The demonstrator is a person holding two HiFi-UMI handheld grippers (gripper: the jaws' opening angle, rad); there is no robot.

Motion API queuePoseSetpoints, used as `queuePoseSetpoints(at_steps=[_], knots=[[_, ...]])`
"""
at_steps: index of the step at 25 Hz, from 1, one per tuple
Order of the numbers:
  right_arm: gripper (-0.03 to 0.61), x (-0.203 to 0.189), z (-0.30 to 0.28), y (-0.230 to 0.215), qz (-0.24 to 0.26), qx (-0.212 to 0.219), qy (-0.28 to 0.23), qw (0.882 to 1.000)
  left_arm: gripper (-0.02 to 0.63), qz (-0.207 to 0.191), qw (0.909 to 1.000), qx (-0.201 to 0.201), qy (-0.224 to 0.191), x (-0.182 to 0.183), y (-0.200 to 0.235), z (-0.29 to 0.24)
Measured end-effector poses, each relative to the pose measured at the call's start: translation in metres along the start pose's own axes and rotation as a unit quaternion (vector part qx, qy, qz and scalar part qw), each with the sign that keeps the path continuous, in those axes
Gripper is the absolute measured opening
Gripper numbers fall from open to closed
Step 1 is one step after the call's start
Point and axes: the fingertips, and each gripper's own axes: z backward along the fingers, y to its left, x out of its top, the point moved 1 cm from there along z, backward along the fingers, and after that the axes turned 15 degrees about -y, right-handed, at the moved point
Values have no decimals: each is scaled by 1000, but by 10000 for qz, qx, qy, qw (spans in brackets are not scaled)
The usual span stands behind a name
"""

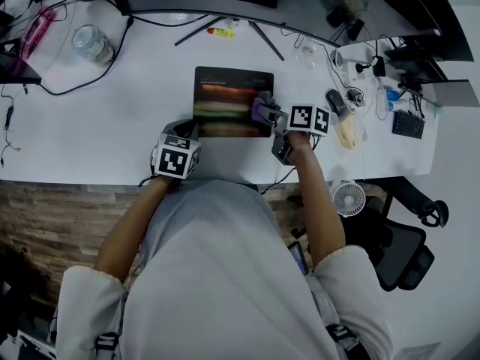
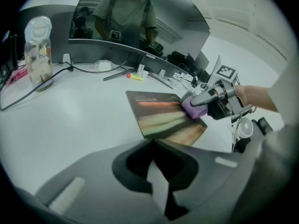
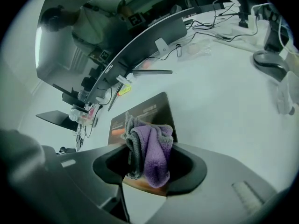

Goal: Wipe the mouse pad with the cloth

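A dark mouse pad [image 1: 225, 96] with blurred colour streaks lies on the white desk [image 1: 112, 126]. My right gripper [image 1: 267, 112] is over the pad's right edge, shut on a purple and grey cloth [image 1: 260, 109]. The right gripper view has the cloth [image 3: 152, 148] bunched between the jaws, with the pad [image 3: 145, 108] just beyond. My left gripper [image 1: 186, 130] rests at the pad's near left corner, jaws shut with nothing between them. In the left gripper view, its tips [image 2: 152, 146] meet just short of the pad [image 2: 163, 118], and the cloth [image 2: 190, 107] shows at the pad's far side.
A glass jar [image 1: 91, 43] and a black cable [image 1: 75, 88] are at the back left. The monitor stand legs and a yellow marker [image 1: 221, 31] lie behind the pad. A mouse [image 1: 337, 100] and clutter sit to the right. A small fan [image 1: 349, 198] is below the desk's edge.
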Motion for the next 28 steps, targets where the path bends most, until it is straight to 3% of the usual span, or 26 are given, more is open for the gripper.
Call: queuePoseSetpoints(at_steps=[11,17,23,28], knots=[[215,7,14,-22,-80,-316,-171,9993,0,-20,10000,1,-19,-1,1,1],[215,10,17,-28,-29,-442,-222,9988,0,336,9994,61,16,-2,6,4],[211,12,20,-27,38,-567,-331,9978,0,303,9995,61,96,-6,6,7],[209,18,22,-1,31,-303,-545,9980,0,180,9998,42,108,-6,5,7]])
